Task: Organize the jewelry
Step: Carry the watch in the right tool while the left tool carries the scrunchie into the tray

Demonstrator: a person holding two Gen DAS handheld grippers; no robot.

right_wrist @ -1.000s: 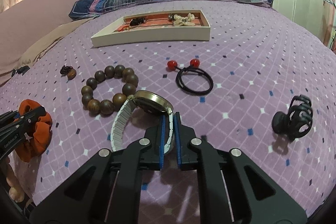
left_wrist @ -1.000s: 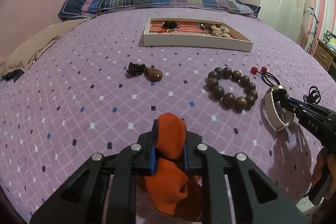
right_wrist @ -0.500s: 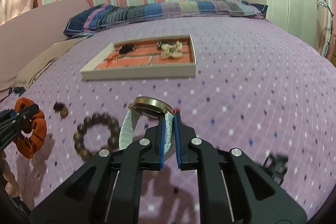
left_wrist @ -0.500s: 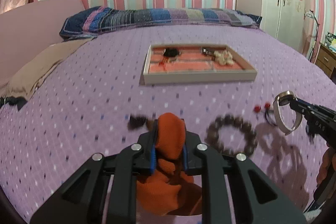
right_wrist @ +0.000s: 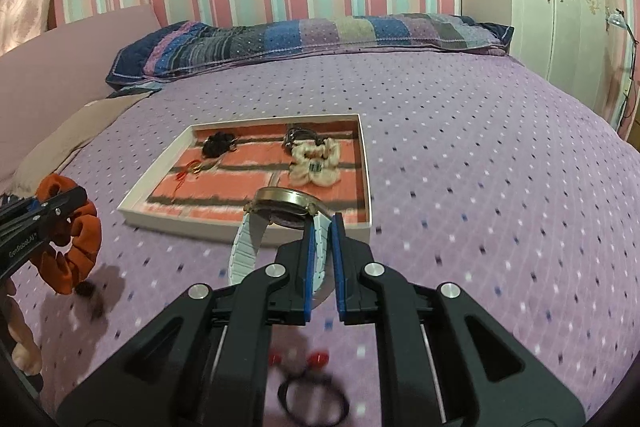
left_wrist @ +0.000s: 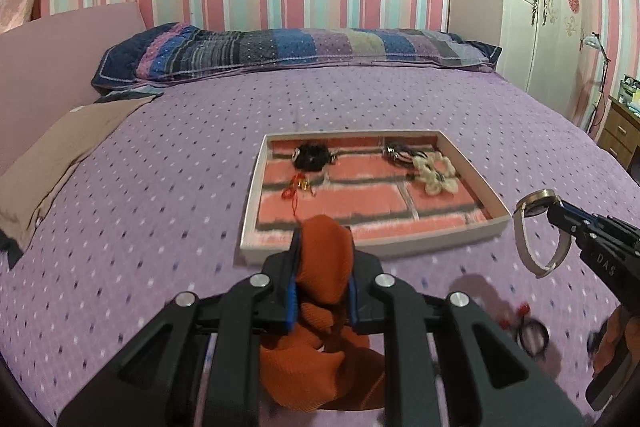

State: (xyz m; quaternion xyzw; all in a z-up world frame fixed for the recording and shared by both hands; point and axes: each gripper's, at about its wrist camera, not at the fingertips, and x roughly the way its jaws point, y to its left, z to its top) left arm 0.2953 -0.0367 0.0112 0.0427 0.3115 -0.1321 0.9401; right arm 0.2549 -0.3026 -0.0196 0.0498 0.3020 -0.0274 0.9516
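My left gripper [left_wrist: 323, 247] is shut on an orange scrunchie [left_wrist: 324, 267], held in the air just short of the near edge of the white tray [left_wrist: 250, 203]. The same scrunchie [right_wrist: 76, 239] hangs at the left of the right wrist view. My right gripper [right_wrist: 322, 227] is shut on the white strap of a gold-faced watch [right_wrist: 286, 207], lifted near the tray's [right_wrist: 366, 163] near right corner. In the left wrist view the watch [left_wrist: 538, 203] hangs at the right. The tray holds a black piece [left_wrist: 312, 157], a red charm [left_wrist: 296, 187] and a cream scrunchie [left_wrist: 434, 173].
A black hair tie with red beads [right_wrist: 312, 393] lies on the purple bedspread [right_wrist: 480, 167] beneath my right gripper. A striped pillow [left_wrist: 280, 51] lines the far edge, a tan cloth [left_wrist: 60, 155] lies at the left, and a wardrobe [left_wrist: 540, 7] stands at the right.
Both grippers have risen and moved forward toward the tray, each carrying its item. The bead bracelet, pendant and black claw clip have dropped out of view below.
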